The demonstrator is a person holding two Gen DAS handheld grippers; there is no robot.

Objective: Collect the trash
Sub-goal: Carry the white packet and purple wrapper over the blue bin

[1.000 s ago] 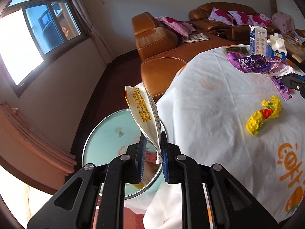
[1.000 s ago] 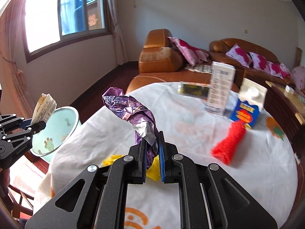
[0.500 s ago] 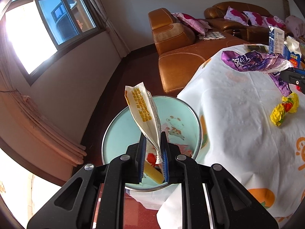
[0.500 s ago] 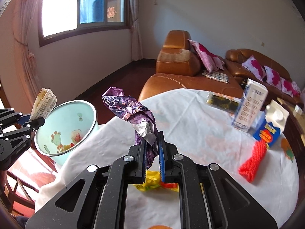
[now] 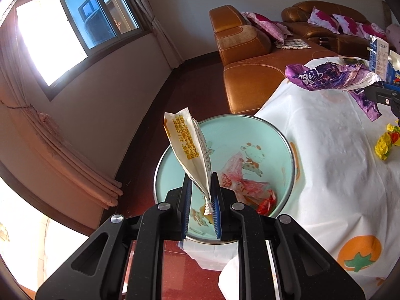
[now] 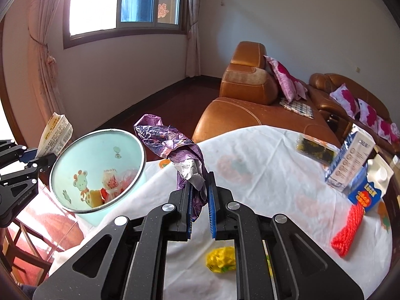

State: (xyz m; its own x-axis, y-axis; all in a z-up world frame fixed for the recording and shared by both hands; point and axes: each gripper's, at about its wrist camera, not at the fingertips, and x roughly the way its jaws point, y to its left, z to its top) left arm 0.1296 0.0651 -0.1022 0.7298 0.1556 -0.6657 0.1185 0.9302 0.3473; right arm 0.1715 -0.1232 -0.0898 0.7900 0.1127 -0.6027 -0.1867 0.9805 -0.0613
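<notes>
Left tongs (image 5: pixel 201 187): clamped on the lower end of a white wrapper with yellow print (image 5: pixel 190 145); they point steeply down, with the wrapper standing up and away from the blue pads, tilted to the left.
Right tongs (image 6: pixel 200 195): clamped on a crumpled purple wrapper (image 6: pixel 170 142); they point down over the desk edge, the wrapper rising out of the pads and bending left.
White wrapper's place: straight above the open mouth of the trash bin (image 5: pixel 285 147), which lies just beyond and below the left tongs.
Purple wrapper's place: over the near left edge of the desk (image 6: pixel 275 175), just right of the bin's rim (image 6: pixel 140 150), not yet above its mouth.
Bin: pale green with cartoon animals inside, metal rim, standing on the floor against the desk's hanging cloth; pink and red scraps lie at its bottom.
Trash beyond the right tongs: a yellow crumpled wrapper (image 6: pixel 221 262) just below the pads, a red mesh piece (image 6: pixel 348 230) well to the right.
Farther right: two cartons (image 6: pixel 355 162) near the desk's far edge.
Backdrop: brown leather sofa (image 6: pixel 250 95) behind the desk.
</notes>
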